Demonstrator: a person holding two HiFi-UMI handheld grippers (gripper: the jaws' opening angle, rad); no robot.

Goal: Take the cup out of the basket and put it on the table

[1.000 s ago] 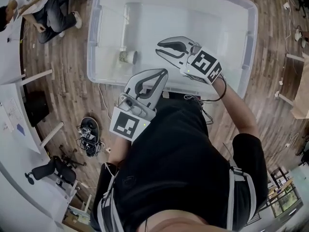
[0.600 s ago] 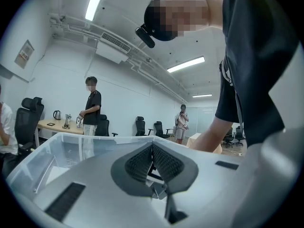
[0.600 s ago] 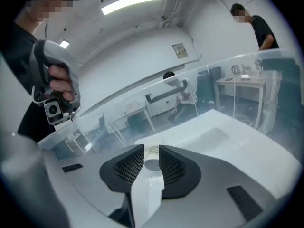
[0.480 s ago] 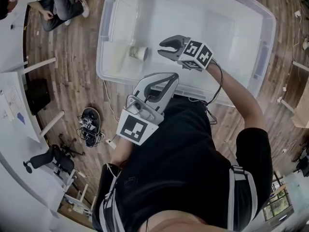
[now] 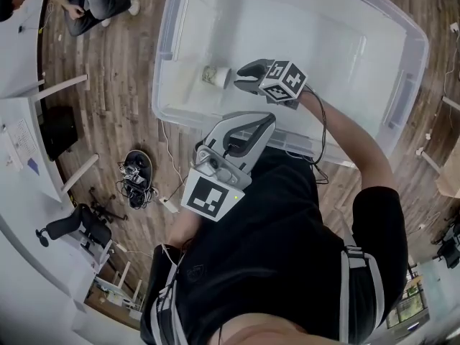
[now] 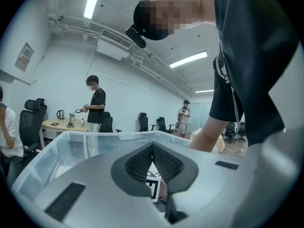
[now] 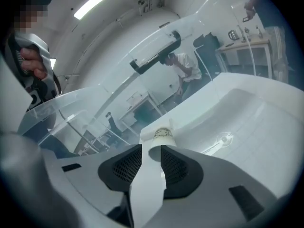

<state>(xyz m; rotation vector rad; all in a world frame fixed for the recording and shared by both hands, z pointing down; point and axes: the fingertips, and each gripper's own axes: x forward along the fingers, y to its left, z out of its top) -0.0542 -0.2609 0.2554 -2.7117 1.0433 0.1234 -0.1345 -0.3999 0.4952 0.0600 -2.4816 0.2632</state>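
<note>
Just left of the right gripper, whose empty jaws are opening, the cup lies on its side, end-on to them; the left gripper is closed, farther off

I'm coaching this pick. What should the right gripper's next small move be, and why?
Probably ease the right gripper forward over the cup: it lies on its side in the basket, just at the tips of the opening jaws, not yet gripped.
</note>
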